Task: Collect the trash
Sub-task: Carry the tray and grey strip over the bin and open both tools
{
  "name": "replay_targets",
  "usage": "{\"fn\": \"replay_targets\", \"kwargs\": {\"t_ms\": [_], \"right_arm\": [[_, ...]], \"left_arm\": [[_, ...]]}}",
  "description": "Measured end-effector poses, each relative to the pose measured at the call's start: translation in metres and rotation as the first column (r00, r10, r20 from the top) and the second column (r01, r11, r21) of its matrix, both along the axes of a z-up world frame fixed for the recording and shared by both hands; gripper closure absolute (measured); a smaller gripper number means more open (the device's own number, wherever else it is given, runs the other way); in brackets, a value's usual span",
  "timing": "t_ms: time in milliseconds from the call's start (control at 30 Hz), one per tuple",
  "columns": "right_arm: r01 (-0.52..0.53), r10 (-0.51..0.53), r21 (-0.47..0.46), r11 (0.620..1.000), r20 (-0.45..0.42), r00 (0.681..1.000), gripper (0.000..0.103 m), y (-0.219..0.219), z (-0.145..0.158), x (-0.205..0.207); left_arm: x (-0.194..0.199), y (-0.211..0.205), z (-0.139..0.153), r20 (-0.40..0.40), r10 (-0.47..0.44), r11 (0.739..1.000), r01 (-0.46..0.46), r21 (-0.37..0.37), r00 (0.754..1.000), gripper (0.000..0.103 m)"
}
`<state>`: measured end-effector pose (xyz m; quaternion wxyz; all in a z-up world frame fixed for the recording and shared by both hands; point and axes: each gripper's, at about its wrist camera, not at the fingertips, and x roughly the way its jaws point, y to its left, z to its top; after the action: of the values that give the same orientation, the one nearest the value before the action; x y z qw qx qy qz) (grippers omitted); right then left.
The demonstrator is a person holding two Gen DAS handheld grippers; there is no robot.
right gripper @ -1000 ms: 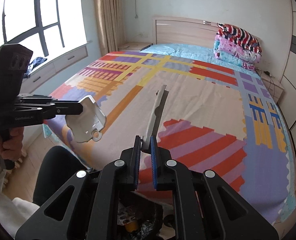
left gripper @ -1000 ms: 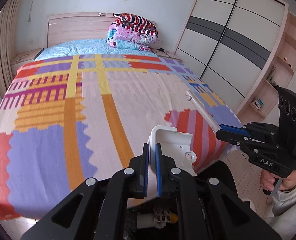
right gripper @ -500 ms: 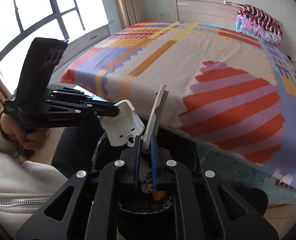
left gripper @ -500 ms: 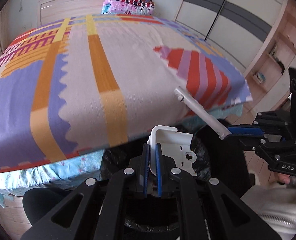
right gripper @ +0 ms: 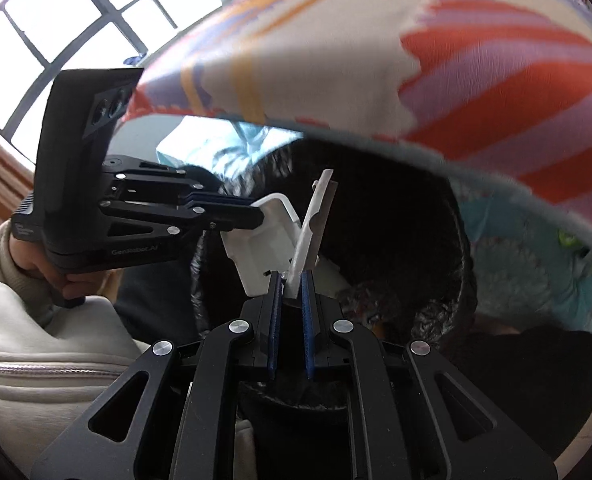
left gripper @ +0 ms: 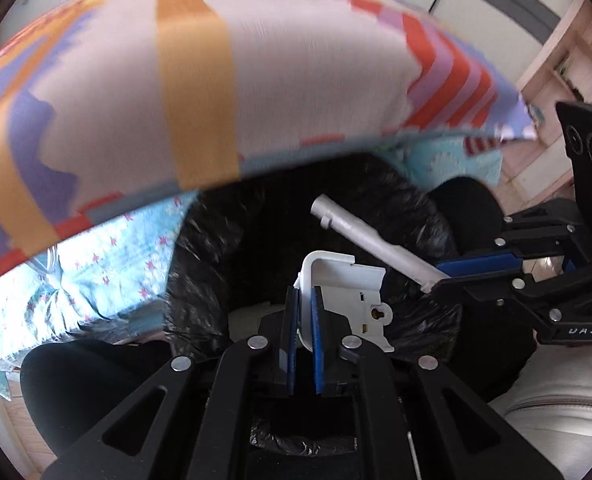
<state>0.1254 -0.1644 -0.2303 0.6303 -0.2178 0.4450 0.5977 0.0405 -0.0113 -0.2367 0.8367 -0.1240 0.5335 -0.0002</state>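
Beside the bed (left gripper: 223,92), the black-lined bin (left gripper: 215,240) gapes below me. My left jaws (left gripper: 304,312) clamp a white bracket (left gripper: 348,288), my right jaws (right gripper: 292,292) a grey strip (right gripper: 316,216), both above the bin; dropping them remains.

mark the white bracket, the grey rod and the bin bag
white plastic bracket (left gripper: 350,286): left wrist view, its flat face.
grey rod (left gripper: 370,242): left wrist view, mid-shaft.
black bin bag (right gripper: 466,280): right wrist view, its right rim.

Both wrist views angled steeply down, close above black-lined trash bin (left gripper: 223,240) at bed (left gripper: 296,60) edge. Shared: bin (right gripper: 416,220), bed (right gripper: 456,60), opposite gripper each.
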Motion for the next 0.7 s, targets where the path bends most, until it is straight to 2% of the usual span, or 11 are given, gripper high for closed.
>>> {"fn": "replay_targets", "kwargs": {"t_ms": [167, 333, 400, 433, 533, 700], "right_arm": [[0.027, -0.03, -0.059, 0.998, -0.057, 0.998, 0.092, 0.005, -0.023, 0.007], [0.055, -0.06, -0.098, 0.994, -0.054, 0.997, 0.091, 0.009, -0.033, 0.01], [0.061, -0.067, -0.101, 0.993, -0.052, 0.996, 0.078, 0.009, -0.035, 0.012], [0.065, -0.07, -0.099, 0.993, -0.049, 0.996, 0.065, 0.007, -0.034, 0.012], [0.07, -0.074, -0.088, 0.994, -0.042, 0.996, 0.06, 0.005, -0.033, 0.014], [0.079, -0.083, -0.084, 0.993, -0.043, 0.996, 0.057, 0.002, -0.027, 0.016]], "left_arm": [[0.005, -0.005, -0.017, -0.053, -0.008, 1.0, 0.009, 0.02, 0.999, 0.097], [0.008, -0.004, -0.03, -0.112, 0.009, 0.999, -0.005, 0.034, 0.994, 0.096], [0.009, -0.004, -0.031, -0.118, 0.006, 0.999, -0.002, 0.034, 0.993, 0.096], [0.009, -0.004, -0.03, -0.115, 0.003, 0.999, 0.001, 0.033, 0.993, 0.096], [0.008, -0.006, -0.026, -0.094, -0.003, 1.0, 0.006, 0.03, 0.996, 0.095], [0.007, -0.008, -0.017, -0.073, -0.008, 1.0, 0.01, 0.021, 0.997, 0.095]]}}
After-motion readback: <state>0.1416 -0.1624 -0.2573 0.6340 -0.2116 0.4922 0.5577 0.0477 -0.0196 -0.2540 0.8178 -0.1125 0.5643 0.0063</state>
